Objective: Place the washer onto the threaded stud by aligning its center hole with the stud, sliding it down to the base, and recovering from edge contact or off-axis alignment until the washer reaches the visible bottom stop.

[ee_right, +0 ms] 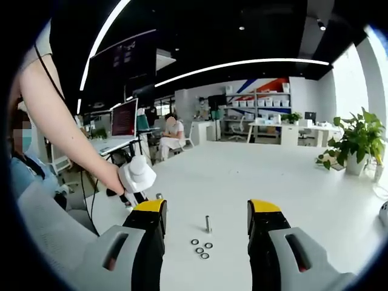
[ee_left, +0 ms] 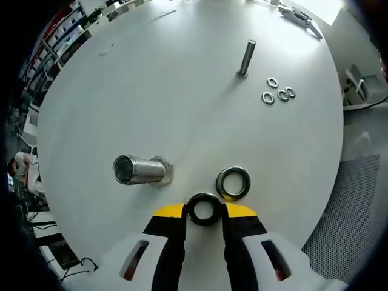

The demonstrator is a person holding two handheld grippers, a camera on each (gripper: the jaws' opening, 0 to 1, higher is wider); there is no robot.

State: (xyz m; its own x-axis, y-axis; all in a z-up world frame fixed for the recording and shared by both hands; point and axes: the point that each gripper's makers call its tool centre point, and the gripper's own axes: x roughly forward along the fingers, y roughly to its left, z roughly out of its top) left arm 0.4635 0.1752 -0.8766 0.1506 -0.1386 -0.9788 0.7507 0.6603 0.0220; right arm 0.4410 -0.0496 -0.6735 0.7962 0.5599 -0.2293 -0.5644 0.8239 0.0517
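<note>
Room: open office with desks, monitors, shelving and a potted plant (ee_right: 356, 142); a seated person (ee_right: 174, 134) sits in the background of the right gripper view.
Surface: white round table (ee_left: 182, 91).
Writing: none legible in either view.
Left gripper view: looks down on the table; large threaded stud (ee_left: 140, 170) lying on its side, a slim bolt (ee_left: 247, 57) standing upright farther off, four small washers (ee_left: 278, 92) clustered near the bolt.
Washer: dark washer (ee_left: 204, 208) pinched between the left gripper (ee_left: 204, 213) jaws, held above the table; a second ring (ee_left: 233, 182) lies just beside it.
Right gripper view: level across the room; the left gripper and a hand (ee_right: 115, 177) enter from the left.
Right gripper (ee_right: 206, 212): jaws wide apart, holding nothing.
</note>
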